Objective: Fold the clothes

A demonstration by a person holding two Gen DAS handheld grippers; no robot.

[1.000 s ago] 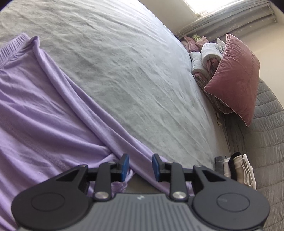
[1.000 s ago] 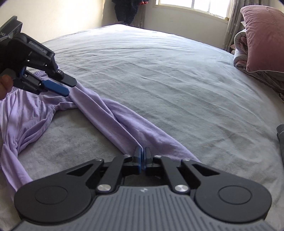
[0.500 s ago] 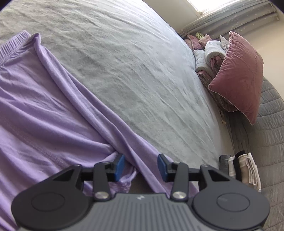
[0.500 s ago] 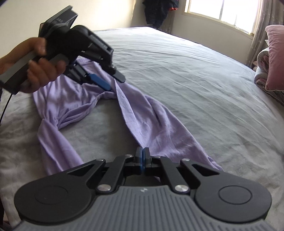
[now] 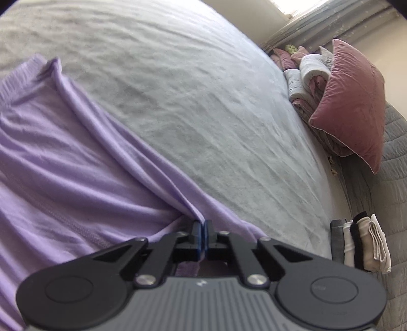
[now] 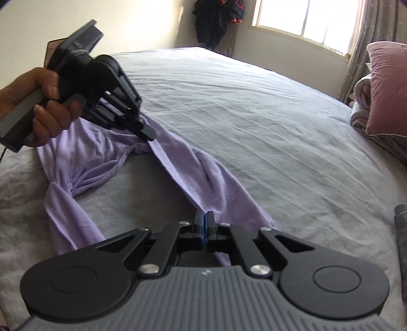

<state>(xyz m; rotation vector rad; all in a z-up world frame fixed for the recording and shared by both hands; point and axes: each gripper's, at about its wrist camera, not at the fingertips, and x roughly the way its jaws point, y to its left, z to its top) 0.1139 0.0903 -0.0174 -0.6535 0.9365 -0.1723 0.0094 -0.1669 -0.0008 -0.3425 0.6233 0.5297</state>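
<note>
A wide bed under a wrinkled grey sheet [image 6: 254,122] fills the frame. At upper right a bright window [image 6: 307,20] with a pale curtain [image 6: 376,30]; a dusty-pink pillow [image 6: 389,89] leans at right. Cream wall [image 6: 89,15] upper left, dark clothing [image 6: 216,17] hanging top centre.

Bed [image 6: 254,122] was mostly bare grey sheet: wide free room across the middle and far side, out toward the window [image 6: 305,20]. Obstacles: lilac garment [image 6: 203,178] stretched taut between left claw [image 6: 148,135] and right claw [image 6: 204,224], blocking the near-left strip. Pink pillow [image 5: 356,107] and rolled bedding [image 5: 305,76] crowded the headboard edge. Row of folded clothes [image 5: 358,244] stood at the bed's edge just beside the left claw [image 5: 202,229].
</note>
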